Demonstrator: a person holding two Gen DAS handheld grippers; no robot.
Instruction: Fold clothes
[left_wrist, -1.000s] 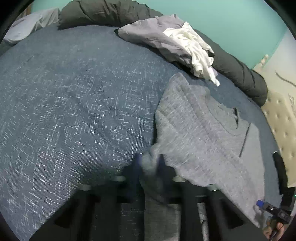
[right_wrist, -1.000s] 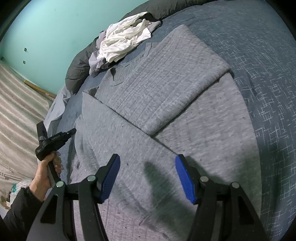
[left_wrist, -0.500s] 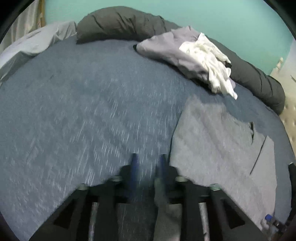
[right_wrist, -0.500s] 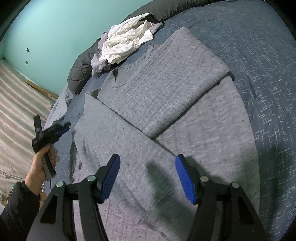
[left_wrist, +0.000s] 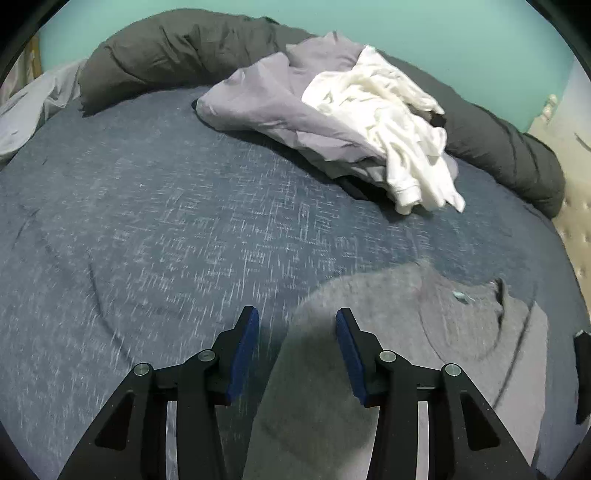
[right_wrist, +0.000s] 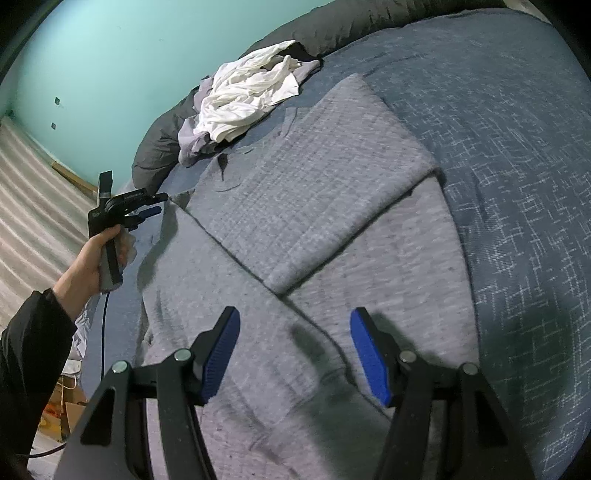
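lying flat on the bed (right_wrist: 517, 184), the grey sweater (right_wrist: 314, 192) is spread so that its panels can be turned in toward the middle. one side panel is folded over the chest and ends in a clean diagonal edge; a second fold crosses it lower down, so the garment reads as partly folded, with the lengthwise folds likely done or nearly so. collar points toward the far pile.

left gripper (left_wrist: 295, 354): jaws opening, nothing between them. sweater edge lies just below and right of the gap, bedcover to the left. looks like a release, the cloth left to settle where it was laid. seen from the right wrist view, the person's hand (right_wrist: 92, 258) holds this tool out past the sweater's left edge, clear of the fabric.

right gripper (right_wrist: 295, 354): jaws well apart, empty, hovering over the lower folded area. no pad presses the cloth. probably waiting there for the next pinch, perhaps at the hem, to bring the bottom up.

other laundry: white garment (left_wrist: 399, 133) heaped on a lilac-grey garment (left_wrist: 273, 99), well apart from the sweater at the far side of the bed, against a dark rolled duvet (left_wrist: 166, 55). presumably parked there to keep the working patch free.

risk: loose knit may slide off its fold line when lifted.
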